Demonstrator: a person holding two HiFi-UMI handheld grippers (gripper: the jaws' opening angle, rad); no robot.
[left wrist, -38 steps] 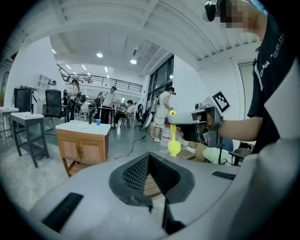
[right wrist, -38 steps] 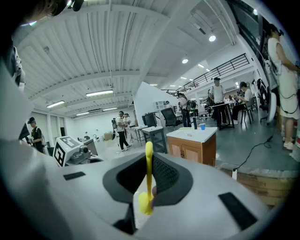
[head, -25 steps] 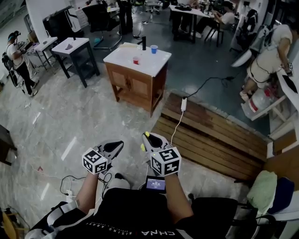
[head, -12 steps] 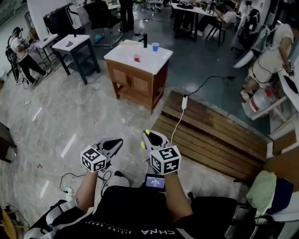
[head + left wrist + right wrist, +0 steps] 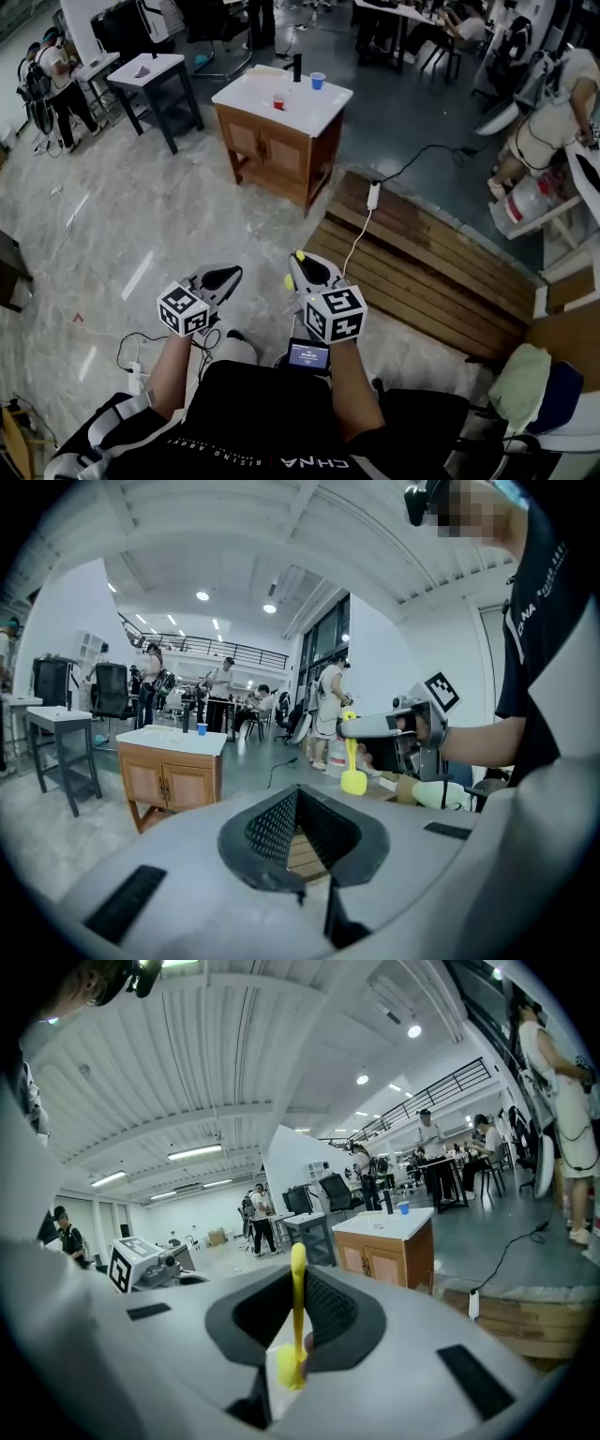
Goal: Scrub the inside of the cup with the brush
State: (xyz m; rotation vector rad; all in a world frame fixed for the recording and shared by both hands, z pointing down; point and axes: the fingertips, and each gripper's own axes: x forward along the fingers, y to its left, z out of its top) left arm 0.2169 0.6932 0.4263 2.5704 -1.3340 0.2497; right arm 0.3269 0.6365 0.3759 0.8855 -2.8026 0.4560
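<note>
My right gripper [image 5: 302,265] is shut on a yellow brush [image 5: 290,280], held at waist height; the brush [image 5: 297,1316] stands upright between its pads, handle up. My left gripper [image 5: 222,278] is shut with nothing in it, level with the right one and to its left. In the left gripper view the pads [image 5: 272,825] meet around a small gap. A red cup [image 5: 278,101] and a blue cup [image 5: 318,81] stand on the white top of a wooden cabinet [image 5: 251,93], far ahead across the floor. Both grippers are well away from the cups.
A black tap-like post [image 5: 297,66] stands on the cabinet. A wooden platform [image 5: 431,267] with a power strip [image 5: 372,195] and cable lies to the right. A dark side table [image 5: 150,67] and several people stand around the room. A chair with a green cloth [image 5: 523,380] is at lower right.
The head view has tipped a little, so everything sits slightly higher in the picture. Both grippers keep their places and their grips.
</note>
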